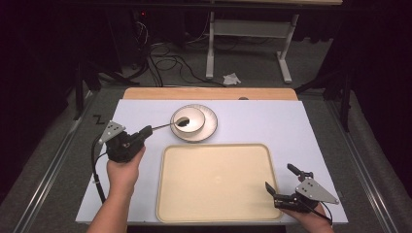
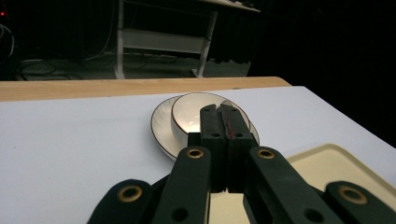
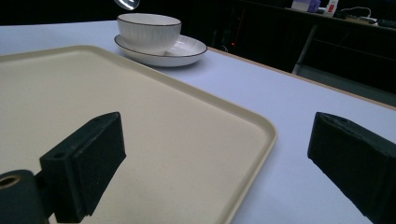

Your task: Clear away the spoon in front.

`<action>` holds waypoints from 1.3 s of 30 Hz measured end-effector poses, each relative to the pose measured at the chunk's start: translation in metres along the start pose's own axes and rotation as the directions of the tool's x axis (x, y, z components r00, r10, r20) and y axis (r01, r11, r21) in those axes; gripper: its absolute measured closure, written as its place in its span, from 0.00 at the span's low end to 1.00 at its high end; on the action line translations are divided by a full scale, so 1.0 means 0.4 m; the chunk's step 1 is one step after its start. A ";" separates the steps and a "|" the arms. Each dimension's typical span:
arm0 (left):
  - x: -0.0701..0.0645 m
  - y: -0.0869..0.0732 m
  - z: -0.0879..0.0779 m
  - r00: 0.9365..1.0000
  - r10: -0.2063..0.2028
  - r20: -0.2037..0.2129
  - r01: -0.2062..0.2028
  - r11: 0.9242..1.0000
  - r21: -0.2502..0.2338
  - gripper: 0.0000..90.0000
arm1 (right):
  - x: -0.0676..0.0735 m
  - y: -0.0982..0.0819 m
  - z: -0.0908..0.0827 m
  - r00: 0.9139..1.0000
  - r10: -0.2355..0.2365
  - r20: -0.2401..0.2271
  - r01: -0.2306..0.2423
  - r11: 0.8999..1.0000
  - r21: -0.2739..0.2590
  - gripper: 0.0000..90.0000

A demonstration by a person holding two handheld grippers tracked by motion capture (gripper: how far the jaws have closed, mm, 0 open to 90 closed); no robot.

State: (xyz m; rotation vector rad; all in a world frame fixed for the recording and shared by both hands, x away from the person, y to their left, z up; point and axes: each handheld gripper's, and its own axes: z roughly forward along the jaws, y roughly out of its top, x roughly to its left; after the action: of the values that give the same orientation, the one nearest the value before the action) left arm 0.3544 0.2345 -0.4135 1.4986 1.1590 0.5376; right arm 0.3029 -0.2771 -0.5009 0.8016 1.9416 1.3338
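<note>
Spoon held over bowl; spill or tip is the risk.
High view: left gripper point(image 1: 145, 131), jaws clamped on the spoon point(image 1: 170, 124) handle, spoon head out ahead in the bowl point(image 1: 190, 119) on its saucer point(image 1: 210, 127); a tug could drag the bowl. Left gripper view: jaws pressed together, bowl just beyond. Right gripper view: right gripper point(image 3: 219, 154) wide open, empty, straddling the tray point(image 3: 261, 126) corner; it could snag the rim.

The round white ceramic bowl point(image 3: 148, 31) has a glossy glaze, fine ribs on its wall and a dark rim line. The white ceramic saucer point(image 3: 184, 49) under it shines too. The thin metal spoon point(image 1: 171, 124) looks polished. The cream plastic tray point(image 3: 140, 121) is matt and slightly grainy. The pale lilac table sheet point(image 1: 272, 121) is smooth and matt; the far edge strip point(image 2: 116, 86) is plain wood.
</note>
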 end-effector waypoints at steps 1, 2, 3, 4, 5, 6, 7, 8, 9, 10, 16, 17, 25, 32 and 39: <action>-0.003 -0.002 -0.005 1.000 0.000 0.007 0.000 1.000 -0.003 1.00 | 0.000 -0.001 0.001 1.000 -0.002 -0.004 0.002 1.000 -0.004 0.05; -0.008 -0.006 -0.011 1.000 0.001 0.015 -0.001 1.000 -0.009 1.00 | 0.001 0.000 0.000 1.000 -0.003 -0.003 0.003 1.000 -0.001 0.05; -0.011 -0.009 -0.015 1.000 0.004 0.020 -0.004 1.000 -0.011 1.00 | 0.001 -0.001 0.000 1.000 0.000 -0.003 0.000 1.000 -0.002 0.05; -0.017 -0.014 -0.021 1.000 0.010 0.025 -0.010 1.000 -0.012 1.00 | 0.002 -0.001 0.000 1.000 0.002 -0.004 -0.002 1.000 -0.001 0.05; -0.022 -0.019 -0.027 0.999 0.018 0.030 -0.018 1.000 -0.013 1.00 | 0.002 -0.001 -0.001 1.000 0.003 -0.004 -0.003 1.000 -0.001 0.05; -0.029 -0.026 -0.034 0.999 0.027 0.035 -0.027 1.000 -0.015 1.00 | 0.002 -0.001 -0.002 1.000 0.005 0.000 -0.005 1.000 0.002 0.05; -0.034 -0.033 -0.040 0.999 0.031 0.040 -0.030 0.999 -0.017 1.00 | 0.000 -0.002 -0.001 1.000 0.003 -0.001 -0.003 1.000 -0.003 0.05; -0.038 -0.040 -0.045 0.998 0.033 0.046 -0.032 0.999 -0.017 1.00 | 0.000 -0.002 -0.002 1.000 0.008 -0.001 -0.008 1.000 -0.002 0.05; -0.041 -0.046 -0.049 0.998 0.032 0.052 -0.030 0.999 -0.021 1.00 | -0.001 -0.001 -0.001 1.000 0.003 -0.001 -0.003 1.000 -0.004 0.05; -0.046 -0.055 -0.055 0.998 0.036 0.057 -0.035 0.999 -0.020 1.00 | 0.000 -0.001 -0.001 1.000 0.003 0.000 -0.003 1.000 -0.004 0.05; -0.063 -0.098 -0.086 0.995 0.048 0.087 -0.045 0.998 -0.034 1.00 | 0.002 -0.001 0.000 1.000 0.000 -0.003 0.000 1.000 -0.004 0.05; -0.066 -0.107 -0.090 0.995 0.051 0.089 -0.048 0.998 -0.036 1.00 | 0.002 -0.001 0.000 1.000 -0.001 -0.001 0.001 1.000 -0.002 0.05; -0.076 -0.165 -0.099 0.994 0.042 0.100 -0.039 0.999 -0.036 1.00 | -0.003 -0.005 -0.003 1.000 0.011 0.009 -0.011 1.000 -0.005 0.05; -0.090 -0.182 -0.103 0.990 0.059 0.125 -0.056 0.998 -0.027 1.00 | -0.005 -0.004 -0.004 1.000 0.001 0.019 0.000 1.000 -0.005 0.05; -0.104 -0.187 -0.096 0.983 0.034 0.182 -0.032 0.999 -0.015 1.00 | 0.000 -0.004 -0.007 1.000 0.001 0.019 -0.001 1.000 -0.003 0.05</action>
State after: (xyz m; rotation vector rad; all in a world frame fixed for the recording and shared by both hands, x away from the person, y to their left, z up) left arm 0.2776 0.2096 -0.4611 1.5251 0.9887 0.4188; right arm 0.3007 -0.2790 -0.5015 0.8113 1.9248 1.3246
